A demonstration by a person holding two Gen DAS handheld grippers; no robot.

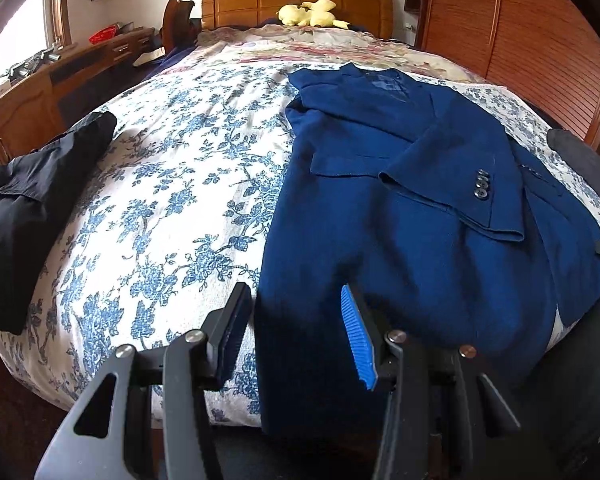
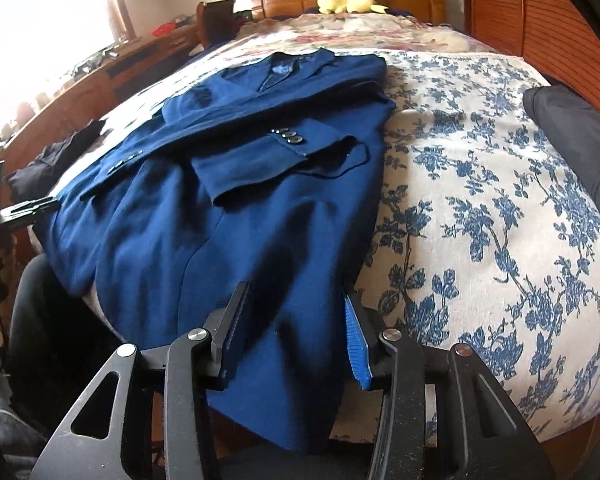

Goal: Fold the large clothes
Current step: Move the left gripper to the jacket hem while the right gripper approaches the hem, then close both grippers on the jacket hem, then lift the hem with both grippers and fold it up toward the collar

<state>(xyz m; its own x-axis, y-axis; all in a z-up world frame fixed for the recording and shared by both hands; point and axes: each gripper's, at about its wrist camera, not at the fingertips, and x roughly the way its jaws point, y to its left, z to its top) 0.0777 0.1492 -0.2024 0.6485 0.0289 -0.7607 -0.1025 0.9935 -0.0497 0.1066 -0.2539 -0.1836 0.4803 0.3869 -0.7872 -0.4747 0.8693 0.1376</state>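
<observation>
Far left on the floral bedspread (image 1: 172, 184): a black garment (image 1: 36, 200), already bundled, well apart from the work. Right of it, bare patterned cloth, then the blue blazer (image 1: 400, 220), lying lengthwise on the bed with collar toward the wooden headboard (image 1: 296, 4), both sleeves folded across the front, hem draping over the near edge of the mattress.

Left tongs (image 1: 296, 320): parted, nothing pinched, poised over the hem's left corner, one finger over bedspread, the other over blue cloth. Right tongs (image 2: 296, 320): likewise parted and not gripping, straddling the hem's right corner in the right wrist view, cloth lying between the fingers but not pressed.

Probable step: taking both hem corners to fold the lower half up toward the collar.

To do it well:
- Left first: sink low enough to catch every layer at the corner, not just the top one.
- Match the grip on the right at the same distance up from the hem, so the fold line runs square.
- Lift both corners together, keeping the hem taut between them.
- Carry upward without dragging the crossed sleeves or the buttoned cuff (image 1: 482, 186) out of place.
- Lay down short of the lapels, edges lined up.

Far right, top: yellow plush toy (image 2: 350, 0), clear of everything.
</observation>
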